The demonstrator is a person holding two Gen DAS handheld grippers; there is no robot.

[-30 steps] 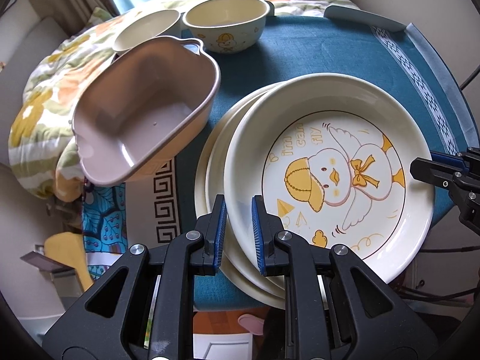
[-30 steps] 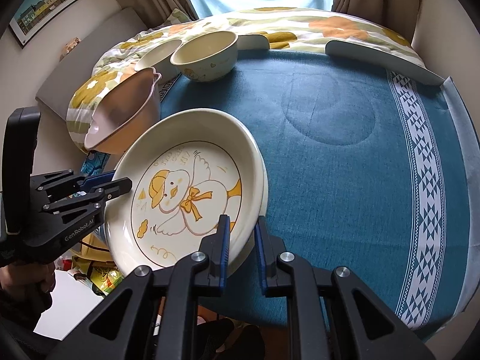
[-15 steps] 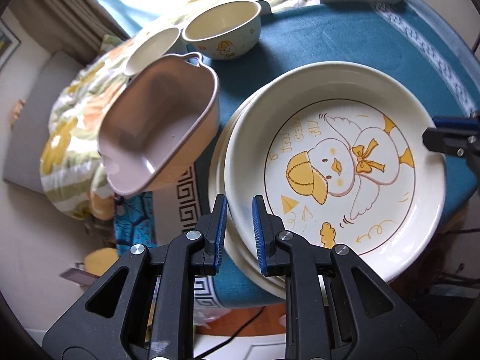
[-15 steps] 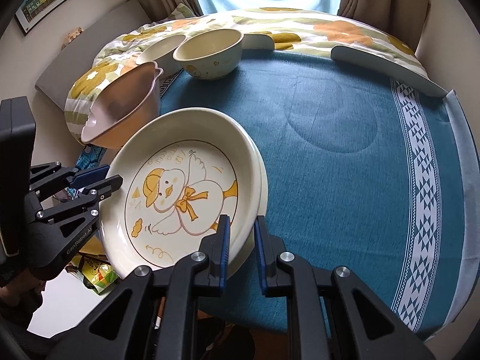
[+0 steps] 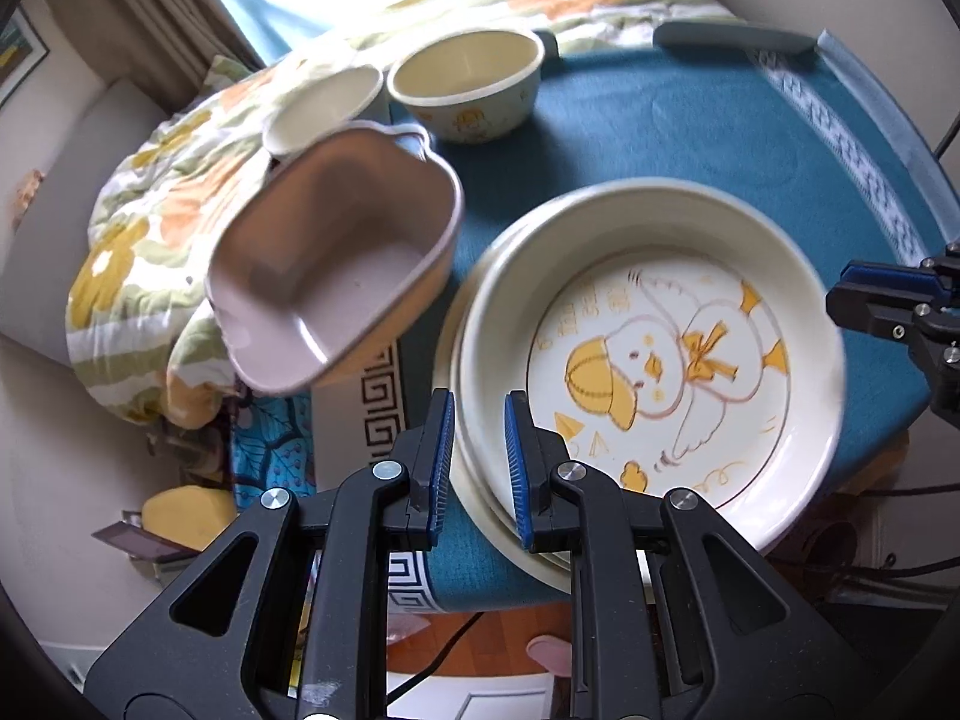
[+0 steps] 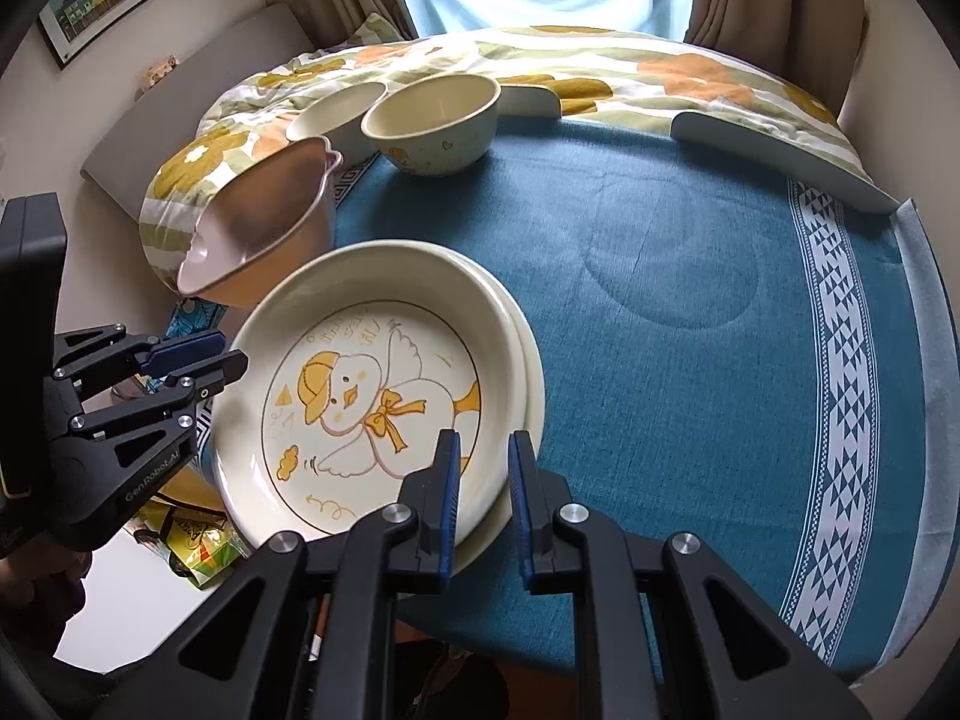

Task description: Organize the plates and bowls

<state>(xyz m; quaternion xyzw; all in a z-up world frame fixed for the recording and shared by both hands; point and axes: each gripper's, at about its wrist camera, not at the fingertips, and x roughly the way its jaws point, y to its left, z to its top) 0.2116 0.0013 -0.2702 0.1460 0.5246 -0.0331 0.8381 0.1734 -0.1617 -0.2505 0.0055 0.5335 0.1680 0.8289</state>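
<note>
A cream plate with a yellow duck drawing [image 5: 654, 354] [image 6: 360, 396] tops a small stack of matching plates [image 6: 531, 372] at the near left corner of the teal tablecloth [image 6: 690, 300]. My left gripper [image 5: 477, 468] is shut on the stack's near-left rim, and it also shows in the right wrist view as the left gripper [image 6: 234, 354]. My right gripper [image 6: 485, 498] is shut on the opposite rim and appears as the right gripper [image 5: 840, 294] at the edge of the left wrist view. A pink handled dish [image 5: 336, 276] [image 6: 264, 228] sits tilted just left of the stack.
A cream bowl with a duck print [image 5: 468, 84] [image 6: 432, 120] and a smaller cream bowl [image 5: 324, 102] stand at the far left of the table. A flowered quilt [image 5: 150, 240] lies behind and to the left. Grey edge guards [image 6: 780, 144] line the far rim.
The left gripper has tilted a little, so its view now takes in more of the far bowls and window. Both grips on the plates are unchanged, and the stack has barely moved.
</note>
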